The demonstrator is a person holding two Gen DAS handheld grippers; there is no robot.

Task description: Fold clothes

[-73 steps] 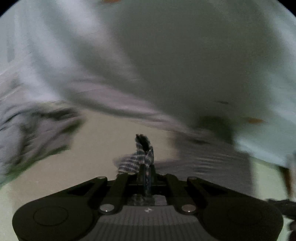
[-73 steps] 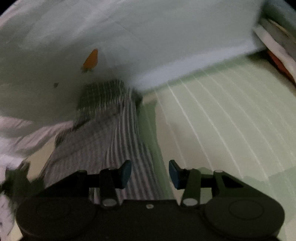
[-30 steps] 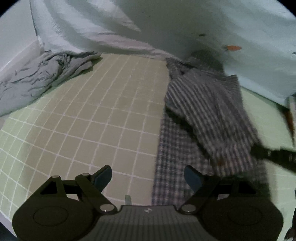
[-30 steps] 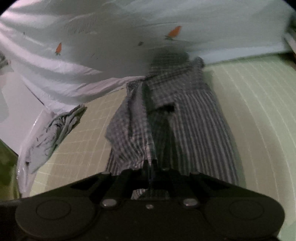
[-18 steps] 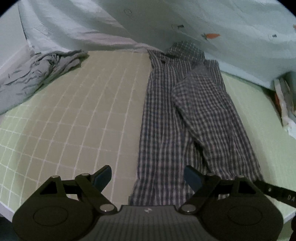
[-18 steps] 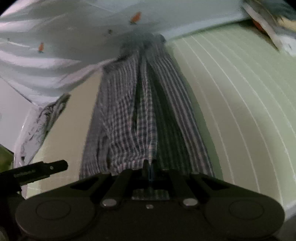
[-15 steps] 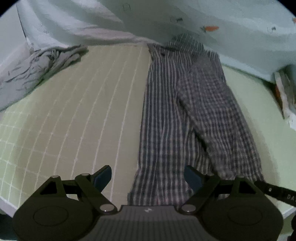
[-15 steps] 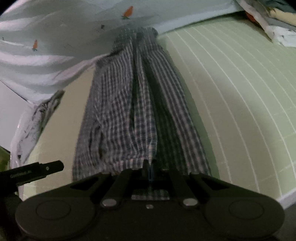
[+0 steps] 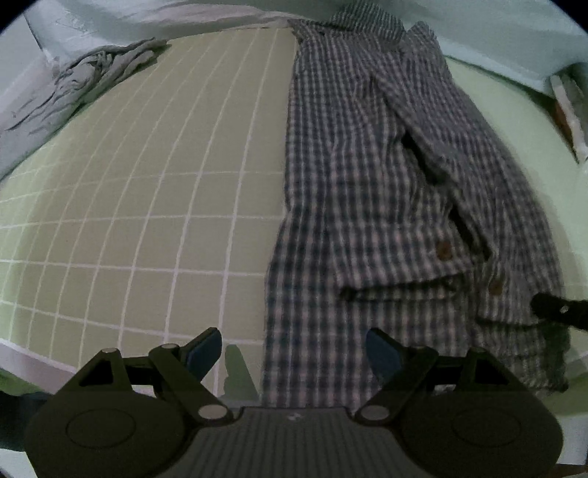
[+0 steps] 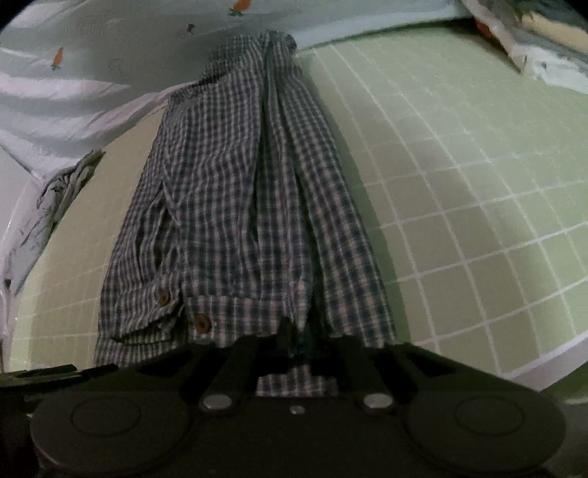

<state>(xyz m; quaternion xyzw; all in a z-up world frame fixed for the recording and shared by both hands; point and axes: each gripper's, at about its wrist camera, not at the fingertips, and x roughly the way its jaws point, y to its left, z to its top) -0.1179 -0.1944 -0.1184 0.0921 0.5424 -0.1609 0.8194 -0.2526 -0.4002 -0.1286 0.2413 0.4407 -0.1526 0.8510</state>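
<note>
— Where do we find the checked shirt (image 9: 352,191)?

— We see it stretched out long on the green gridded mat (image 9: 154,206), folded narrow, collar end at the far edge of the mat against the pale sheet with small carrots (image 10: 73,47). A sleeve lies folded over the shirt's body, its cuff with two brown buttons (image 10: 202,323) near the shirt's near hem.

— And our left gripper (image 9: 294,349)?

— We hold it above the shirt's near hem, straddling the shirt's left edge. Its blue-padded fingers (image 9: 205,349) stand wide apart and nothing is clasped between them; one pad hangs over bare mat, the other over the cloth.

— The right gripper (image 10: 294,342)?

— We see it at the cuff end of the shirt, its jaws nearly together and just now opening. The edge of the cloth sits between them. We cannot tell whether the pads still press on it.

— Anything else near the shirt?

— A crumpled grey garment (image 9: 95,77) lies well apart from the shirt, at the mat's far left corner. Some folded fabrics (image 10: 544,33) sit beyond the mat's far right edge.
</note>
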